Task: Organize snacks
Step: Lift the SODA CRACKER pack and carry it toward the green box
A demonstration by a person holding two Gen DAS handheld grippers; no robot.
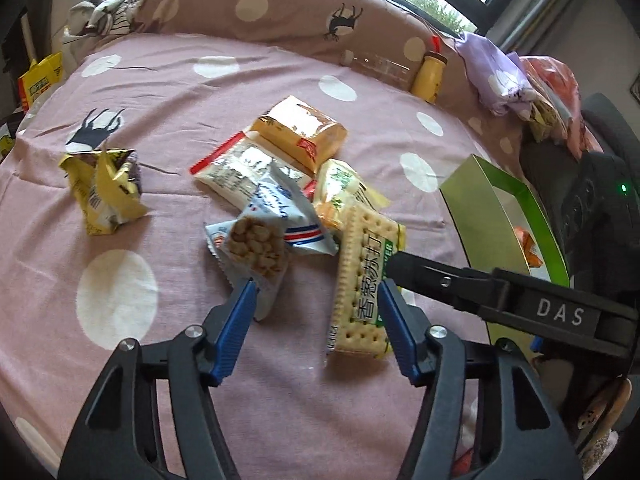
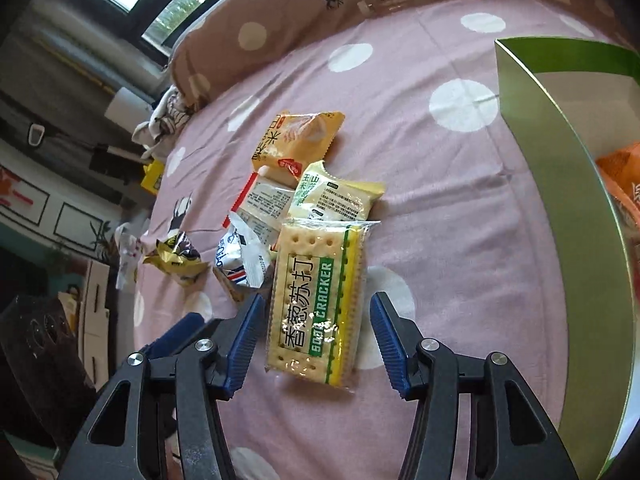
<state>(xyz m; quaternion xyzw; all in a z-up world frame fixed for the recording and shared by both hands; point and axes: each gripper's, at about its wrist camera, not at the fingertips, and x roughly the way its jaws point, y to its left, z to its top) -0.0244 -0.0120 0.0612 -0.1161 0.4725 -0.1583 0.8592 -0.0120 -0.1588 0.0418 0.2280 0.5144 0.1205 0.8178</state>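
A pile of snack packs lies on the pink dotted bedsheet (image 1: 180, 92). A soda cracker pack (image 2: 316, 300) sits between the fingers of my right gripper (image 2: 316, 324), which is open with narrow gaps on both sides. My left gripper (image 1: 318, 296) is open over bare sheet. Its right finger is beside the cracker pack (image 1: 360, 280), and its left fingertip is at a clear peanut bar pack (image 1: 256, 248). Behind lie a blue-white pack (image 1: 284, 208), an orange-yellow pack (image 1: 304, 132) and a white red-edged pack (image 1: 236, 168). A green box (image 2: 560, 160) stands to the right.
A crumpled yellow wrapper (image 1: 104, 188) lies apart on the left. An orange snack (image 2: 618, 176) is inside the box. A brown dotted pillow (image 1: 280, 12), a clear bottle (image 1: 376, 64) and a yellow bottle (image 1: 430, 72) line the far edge. Clothes are heaped at the far right.
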